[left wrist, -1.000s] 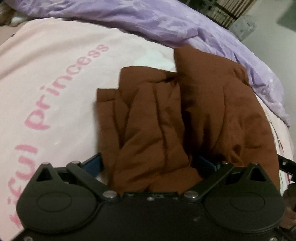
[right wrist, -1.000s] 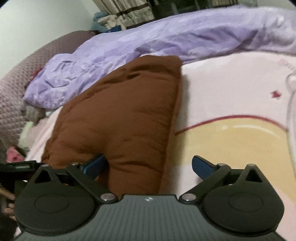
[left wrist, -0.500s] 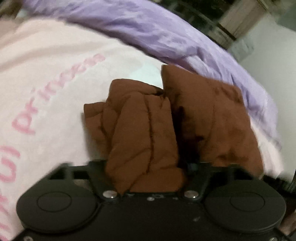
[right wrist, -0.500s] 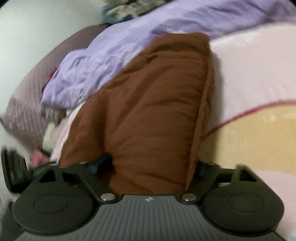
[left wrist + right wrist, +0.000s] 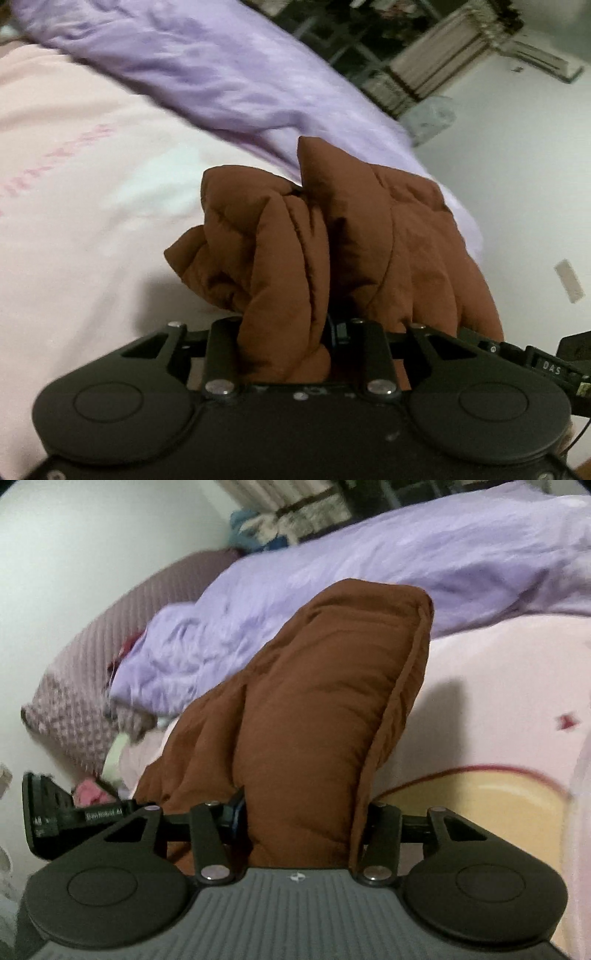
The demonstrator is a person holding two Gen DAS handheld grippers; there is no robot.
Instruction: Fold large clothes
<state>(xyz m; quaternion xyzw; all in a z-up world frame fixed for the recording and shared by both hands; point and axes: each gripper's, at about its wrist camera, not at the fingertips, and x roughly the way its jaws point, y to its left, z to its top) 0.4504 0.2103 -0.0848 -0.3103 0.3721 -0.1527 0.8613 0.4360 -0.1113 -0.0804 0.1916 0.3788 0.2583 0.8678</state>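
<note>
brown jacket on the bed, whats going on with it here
A person is folding a brown padded jacket with a handheld gripper in each hand. The left gripper is clamped on a bunched fold of it, and the right gripper is clamped on another thick part. The jacket is raised off the pink blanket, with a purple duvet behind.

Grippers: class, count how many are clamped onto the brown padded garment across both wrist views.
2. The left gripper pinches a bunched fold of the brown garment; the right gripper clamps its thick folded edge. None seems hidden.

White walls (image 5: 517, 155) behind a bed with a pink blanket (image 5: 74, 229)
</note>
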